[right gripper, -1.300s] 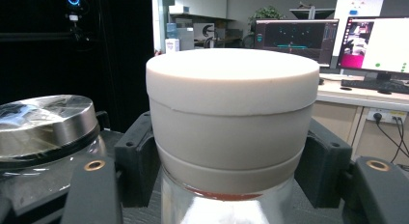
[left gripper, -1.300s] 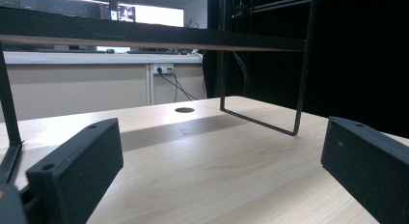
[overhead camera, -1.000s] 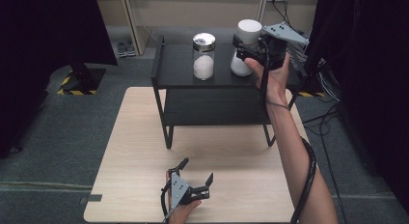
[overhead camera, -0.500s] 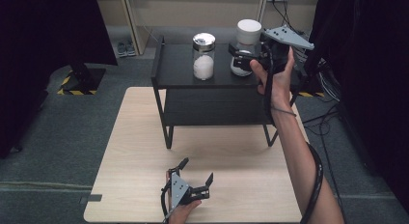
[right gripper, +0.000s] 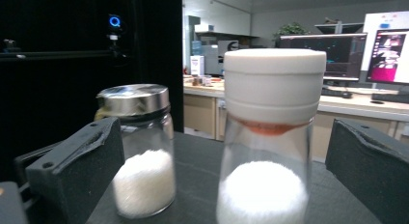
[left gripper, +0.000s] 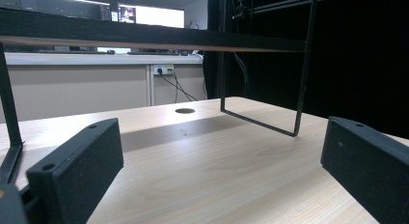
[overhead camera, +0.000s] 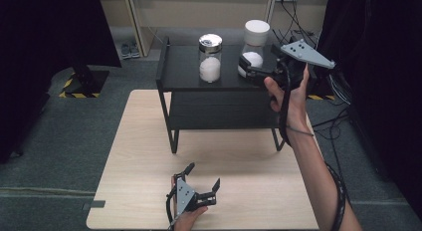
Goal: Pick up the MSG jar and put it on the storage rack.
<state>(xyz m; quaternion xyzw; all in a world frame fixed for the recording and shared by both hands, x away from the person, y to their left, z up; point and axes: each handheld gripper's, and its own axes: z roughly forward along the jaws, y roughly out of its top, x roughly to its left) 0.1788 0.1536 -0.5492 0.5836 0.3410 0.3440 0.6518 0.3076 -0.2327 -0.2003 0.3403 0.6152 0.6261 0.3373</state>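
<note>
**Right gripper drew back from white-capped jar on black shelf**

Black shelving on a pale wooden table, ringed by dark curtains, framed the scene as the right gripper stood just short of the white-capped jar on the shelf top. A second before, its jaws had sat around the jar's lower body; half a second before, the hand had already eased back toward the right, and the jar stood upright and free beside the metal-lidded jar. That suggested either a jar just set down and released or a grip being lined up afresh; which could not be told. Seen from the right gripper view, the jaws were spread wide, wider than the white-capped jar between them, and touched nothing. Near the table's front edge, the left gripper rested low over the wood, jaws likewise apart and empty.
</note>
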